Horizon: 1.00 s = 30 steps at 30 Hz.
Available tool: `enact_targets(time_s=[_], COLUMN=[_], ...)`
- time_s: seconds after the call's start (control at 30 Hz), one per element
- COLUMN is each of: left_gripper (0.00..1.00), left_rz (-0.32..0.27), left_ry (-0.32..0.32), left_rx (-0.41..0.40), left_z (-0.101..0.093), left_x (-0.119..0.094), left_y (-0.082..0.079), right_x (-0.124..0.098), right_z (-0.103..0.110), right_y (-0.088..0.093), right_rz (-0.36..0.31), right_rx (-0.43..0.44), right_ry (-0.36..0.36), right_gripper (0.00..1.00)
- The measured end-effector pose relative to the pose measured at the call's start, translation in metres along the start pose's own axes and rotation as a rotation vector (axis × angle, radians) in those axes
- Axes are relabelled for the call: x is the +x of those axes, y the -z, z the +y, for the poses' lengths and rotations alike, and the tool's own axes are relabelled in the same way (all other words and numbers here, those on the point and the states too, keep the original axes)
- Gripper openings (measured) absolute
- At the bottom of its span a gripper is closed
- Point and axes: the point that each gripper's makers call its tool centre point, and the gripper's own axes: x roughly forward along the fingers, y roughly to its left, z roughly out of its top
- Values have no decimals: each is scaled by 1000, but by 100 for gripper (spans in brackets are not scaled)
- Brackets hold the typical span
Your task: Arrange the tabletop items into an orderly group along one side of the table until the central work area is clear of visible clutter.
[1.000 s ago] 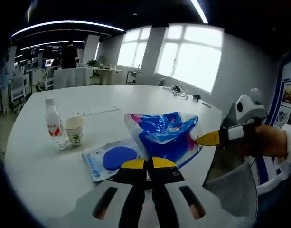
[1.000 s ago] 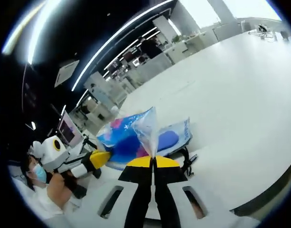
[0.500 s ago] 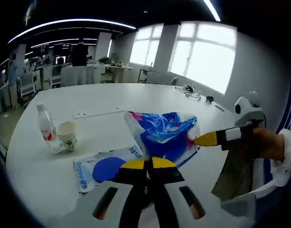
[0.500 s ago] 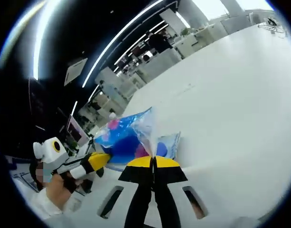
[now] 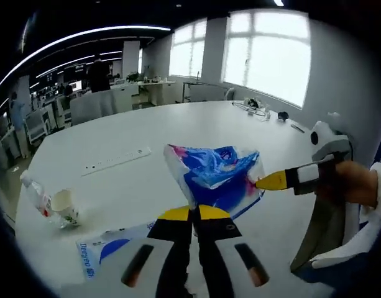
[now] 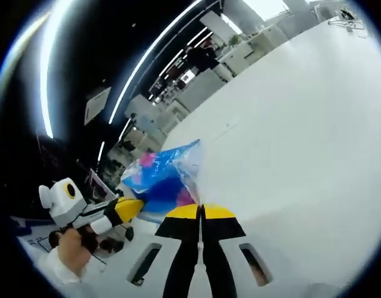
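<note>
The white table (image 5: 196, 133) lies bare across the middle and upper part of the left gripper view, its far rim curving below the windows; at mid-left a power strip (image 5: 115, 161) lies flat. Centre frame, the blue plastic bag (image 5: 215, 177) hangs stretched above the tabletop — the left gripper (image 5: 192, 213) has its jaws pressed together on the bag's lower edge, and the right gripper (image 5: 272, 180) comes in from the right, clamped on the other corner. At the left edge lie a water bottle (image 5: 33, 195) and a paper cup (image 5: 63, 207), touching; contents cannot be told. A blue-and-white packet (image 5: 106, 251) lies flat at lower left.

The right gripper view adds open tabletop sweeping to the right, and the bag (image 6: 162, 177) pinched between right gripper (image 6: 201, 212) and left gripper (image 6: 129, 208).
</note>
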Motion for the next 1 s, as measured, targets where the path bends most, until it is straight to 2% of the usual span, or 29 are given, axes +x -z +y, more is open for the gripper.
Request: enact_targets(time_s=[0.3, 0.57, 0.77, 1.0], left_gripper=[0, 0, 1, 3], left_rz=[13, 22, 61, 97], left_ry=[-40, -60, -74, -57], left_rx=[-5, -35, -27, -50], left_z=[9, 27, 43, 55], left_x=[31, 62, 83, 120], left_y=[-5, -7, 2, 14], right_x=[23, 50, 70, 87], right_z=[-21, -38, -49, -77], right_y=[-22, -38, -37, -39], right_rz=[47, 66, 97, 130], right_rx=[-36, -48, -64, -102], right_ry=[-25, -36, -35, 4], right_gripper=[0, 0, 0, 0])
